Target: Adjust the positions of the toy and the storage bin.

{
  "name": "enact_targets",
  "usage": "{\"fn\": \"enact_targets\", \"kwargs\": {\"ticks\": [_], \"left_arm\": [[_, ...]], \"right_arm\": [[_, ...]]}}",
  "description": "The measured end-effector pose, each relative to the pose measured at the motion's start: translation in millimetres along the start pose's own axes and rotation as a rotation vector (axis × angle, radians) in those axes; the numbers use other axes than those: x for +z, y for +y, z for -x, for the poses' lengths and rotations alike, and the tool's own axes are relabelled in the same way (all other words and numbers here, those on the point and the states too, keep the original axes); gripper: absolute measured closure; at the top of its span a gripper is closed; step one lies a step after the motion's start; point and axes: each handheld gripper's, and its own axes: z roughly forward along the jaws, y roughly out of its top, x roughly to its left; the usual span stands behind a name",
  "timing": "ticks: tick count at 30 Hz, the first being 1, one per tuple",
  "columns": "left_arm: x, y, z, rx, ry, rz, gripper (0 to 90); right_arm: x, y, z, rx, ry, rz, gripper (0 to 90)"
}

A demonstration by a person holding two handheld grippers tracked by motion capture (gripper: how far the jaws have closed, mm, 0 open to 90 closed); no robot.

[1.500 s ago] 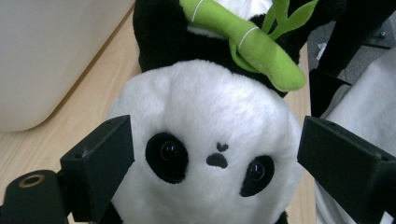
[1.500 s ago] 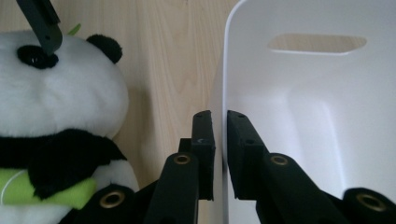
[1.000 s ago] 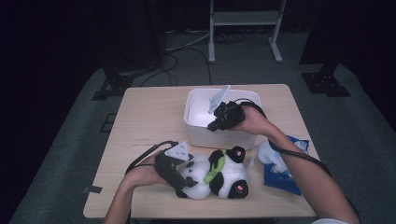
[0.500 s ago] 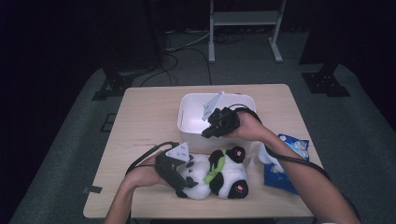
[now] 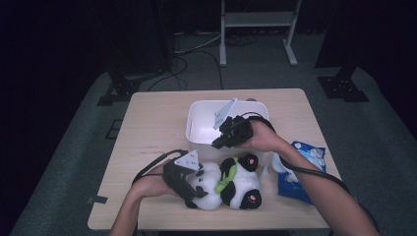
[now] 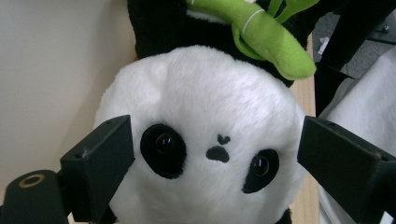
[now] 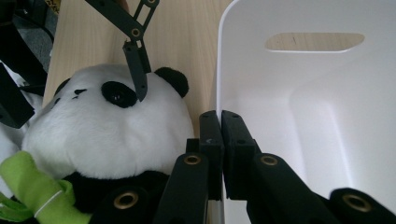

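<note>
white plush panda lies low-centre of the high view, body running left to right, just below the white bin.
i hold my left gripper wide around its head, jaws flanking the face, so that hand is the nearer; my right gripper is closed on the bin's near wall, pinching the rim.

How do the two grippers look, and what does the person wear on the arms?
Both the left gripper and the right gripper are black, each topped by a grey three-cornered plate and trailing a black cable. Their fingers are blocky and matte black, with brass-coloured rivets at the joints. The forearms are bare; no sleeves show.
</note>
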Motion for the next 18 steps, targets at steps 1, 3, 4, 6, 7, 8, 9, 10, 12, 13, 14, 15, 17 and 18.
{"fn": "enact_targets", "kwargs": {"ticks": [1, 3, 4, 6, 7, 8, 9, 10, 12, 13, 14, 15, 17, 18], "left_arm": [[-0.1, -0.1, -0.1, 0.000, -0.001, 0.001, 9.6], [-0.6, -0.2, -0.3, 0.005, 0.000, -0.001, 9.6], [-1.2, -0.3, -0.4, 0.004, 0.000, -0.003, 9.6], [-1.8, -0.8, -0.5, -0.004, 0.003, 0.003, 9.6], [-2.2, -1.1, -0.6, -0.006, 0.004, 0.005, 9.6], [-2.6, -1.7, -0.9, -0.005, 0.003, 0.004, 9.5], [-2.8, -2.1, -1.0, -0.005, 0.003, 0.005, 9.6], [-3.1, -2.6, -1.2, -0.005, 0.003, 0.005, 9.6], [-5.0, -3.3, -2.0, -0.008, 0.006, 0.007, 9.6], [-6.1, -3.5, -2.6, -0.014, 0.008, 0.012, 9.6], [-7.1, -3.8, -3.2, -0.015, 0.013, 0.014, 9.6], [-7.9, -4.2, -3.6, -0.013, 0.012, 0.012, 9.6], [-9.2, -5.2, -4.0, -0.020, 0.015, 0.013, 9.6], [-9.8, -5.8, -4.6, -0.018, 0.015, 0.011, 9.6]], "right_arm": [[0.1, 0.2, -0.5, -0.001, 0.003, 0.000, 87.1], [0.1, 0.3, -1.0, -0.001, 0.006, -0.003, 86.7], [0.2, 0.4, -0.7, 0.003, 0.006, -0.002, 86.3], [0.1, 0.2, 0.9, 0.021, 0.014, -0.003, 76.2], [-0.8, -0.2, 1.0, 0.029, 0.007, 0.001, 72.2], [-2.2, -0.6, 1.0, 0.038, 0.008, 0.007, 70.6], [-4.6, -1.3, 0.7, 0.048, 0.016, 0.017, 65.8], [-6.2, -1.6, 0.4, 0.056, 0.017, 0.023, 64.4], [-11.5, -3.1, -1.4, 0.070, 0.028, 0.051, 64.3], [-14.3, -3.7, -2.4, 0.074, 0.035, 0.066, 63.1], [-16.7, -3.8, -3.8, 0.073, 0.038, 0.071, 61.9], [-19.1, -3.9, -5.5, 0.068, 0.044, 0.075, 61.0], [-23.5, -4.4, -9.1, 0.059, 0.046, 0.089, 58.7], [-25.6, -4.7, -11.4, 0.060, 0.052, 0.092, 58.0]]}}
